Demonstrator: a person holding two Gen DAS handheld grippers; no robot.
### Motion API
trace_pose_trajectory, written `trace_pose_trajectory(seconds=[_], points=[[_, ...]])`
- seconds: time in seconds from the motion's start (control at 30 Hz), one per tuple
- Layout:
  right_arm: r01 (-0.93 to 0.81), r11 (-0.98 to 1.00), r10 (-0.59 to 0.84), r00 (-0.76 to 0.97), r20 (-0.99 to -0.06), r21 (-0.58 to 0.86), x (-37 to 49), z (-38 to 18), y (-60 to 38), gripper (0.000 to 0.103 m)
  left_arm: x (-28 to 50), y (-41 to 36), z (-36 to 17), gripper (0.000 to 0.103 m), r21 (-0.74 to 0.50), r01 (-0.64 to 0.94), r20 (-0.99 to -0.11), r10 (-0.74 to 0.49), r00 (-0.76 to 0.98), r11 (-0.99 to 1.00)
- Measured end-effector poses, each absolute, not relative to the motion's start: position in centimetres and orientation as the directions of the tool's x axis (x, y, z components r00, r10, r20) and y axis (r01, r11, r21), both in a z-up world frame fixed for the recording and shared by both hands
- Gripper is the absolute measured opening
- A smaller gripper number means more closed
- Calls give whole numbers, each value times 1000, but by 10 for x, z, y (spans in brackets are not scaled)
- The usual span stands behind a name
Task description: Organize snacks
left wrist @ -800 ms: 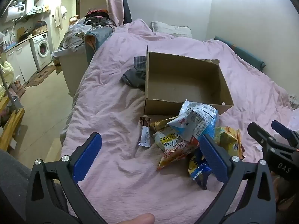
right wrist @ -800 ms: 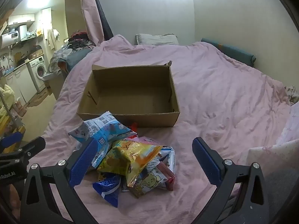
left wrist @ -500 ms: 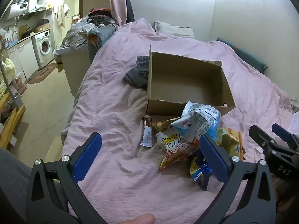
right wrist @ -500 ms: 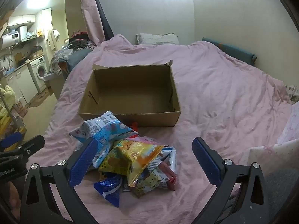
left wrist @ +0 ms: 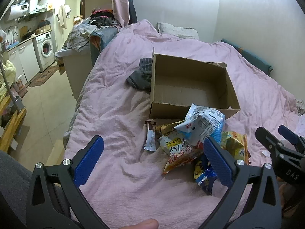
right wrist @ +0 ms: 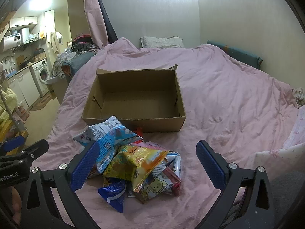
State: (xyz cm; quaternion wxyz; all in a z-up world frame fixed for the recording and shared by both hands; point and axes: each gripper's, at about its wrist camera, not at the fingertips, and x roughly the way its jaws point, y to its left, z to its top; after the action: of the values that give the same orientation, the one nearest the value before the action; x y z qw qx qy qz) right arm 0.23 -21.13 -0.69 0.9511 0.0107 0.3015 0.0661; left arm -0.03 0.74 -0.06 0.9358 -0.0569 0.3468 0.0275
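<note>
An open brown cardboard box [right wrist: 133, 99] sits on the pink-quilted bed [right wrist: 219, 99], its inside bare. Just in front of it lies a loose heap of snack packets [right wrist: 133, 160]: a white-and-blue bag [left wrist: 202, 127] on top, a yellow-orange bag [right wrist: 141, 158] beside it, a dark blue packet [right wrist: 114, 192] at the near edge. A slim brown-and-white bar wrapper [left wrist: 150, 135] lies apart at the heap's left. The left claw [left wrist: 152, 156] and the right claw [right wrist: 146, 164] both hover over the heap, spread wide, gripping nothing.

Small home, pink-quilted bed [right wrist: 219, 87], washing machine [left wrist: 45, 46], kitchen counter [left wrist: 24, 40]
</note>
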Motion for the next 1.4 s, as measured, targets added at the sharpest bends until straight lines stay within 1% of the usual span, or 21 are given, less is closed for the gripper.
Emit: trace_pose_trajectory(seconds=[1.4], points=[[-112,992,124,816,-565,56,1,-7,-213,103,-2,6,3,103,-79,-91,-649,19,761,993]])
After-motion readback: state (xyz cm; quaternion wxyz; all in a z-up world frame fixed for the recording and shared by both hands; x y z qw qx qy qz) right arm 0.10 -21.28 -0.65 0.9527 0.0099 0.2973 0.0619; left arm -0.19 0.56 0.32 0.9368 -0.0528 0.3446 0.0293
